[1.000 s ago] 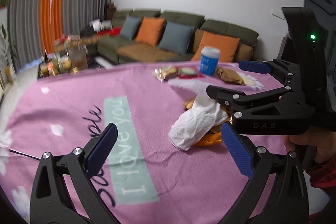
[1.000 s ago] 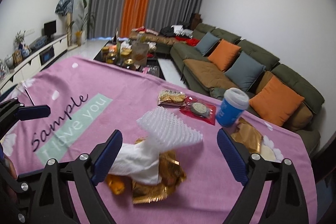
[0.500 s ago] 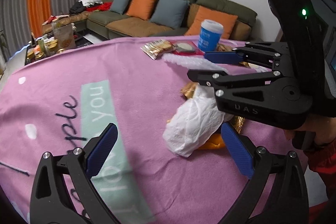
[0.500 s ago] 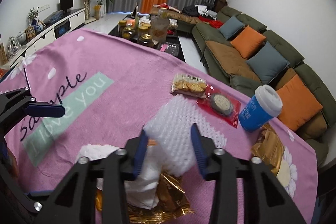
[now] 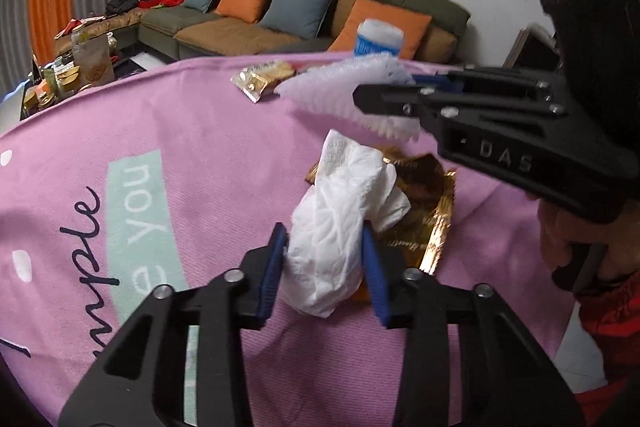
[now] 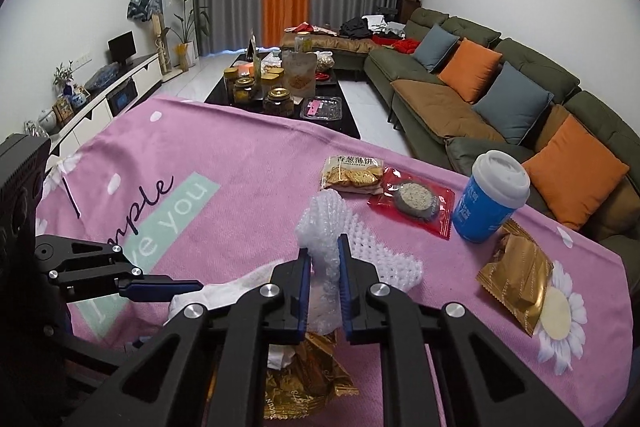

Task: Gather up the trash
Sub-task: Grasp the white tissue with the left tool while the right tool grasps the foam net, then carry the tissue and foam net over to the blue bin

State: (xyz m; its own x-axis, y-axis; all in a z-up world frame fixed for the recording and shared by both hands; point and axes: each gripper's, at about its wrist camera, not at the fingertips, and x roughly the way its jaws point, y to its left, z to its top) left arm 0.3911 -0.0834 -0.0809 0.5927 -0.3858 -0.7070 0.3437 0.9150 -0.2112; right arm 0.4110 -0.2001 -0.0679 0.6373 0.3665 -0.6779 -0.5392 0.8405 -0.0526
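Two grips: both grippers now clamp trash; 0.5 s ago only the right had closed.
L gripper (image 5: 324,259): fingers were wide open 0.5 s ago, now pinched on the crumpled tissue (image 5: 344,219), lower centre of left-wrist frame.
R gripper (image 6: 324,291): fingers closed on the foam net (image 6: 340,239), same hold as 0.5 s ago; net now looks raised off the cloth, centre of right-wrist frame.
Meaning: two pieces secured at once, so prob. next is lift + carry to a bin; judgement only.
Gold wrapper (image 5: 424,203): lies on the pink tablecloth (image 5: 200,147) touching/under the tissue, not gripped; may drag along when tissue lifts.
Left on table: blue cup (image 6: 488,199), cracker pack (image 6: 354,177), red snack pack (image 6: 412,201), second gold wrapper (image 6: 516,279), right side of right-wrist frame.
Hidden: no bin or bag in either view. Tissue's underside and its contact w/ wrapper blocked by L fingers. Whether cup or packs are empty: can't tell. Left-wrist frame blurred at the cup.
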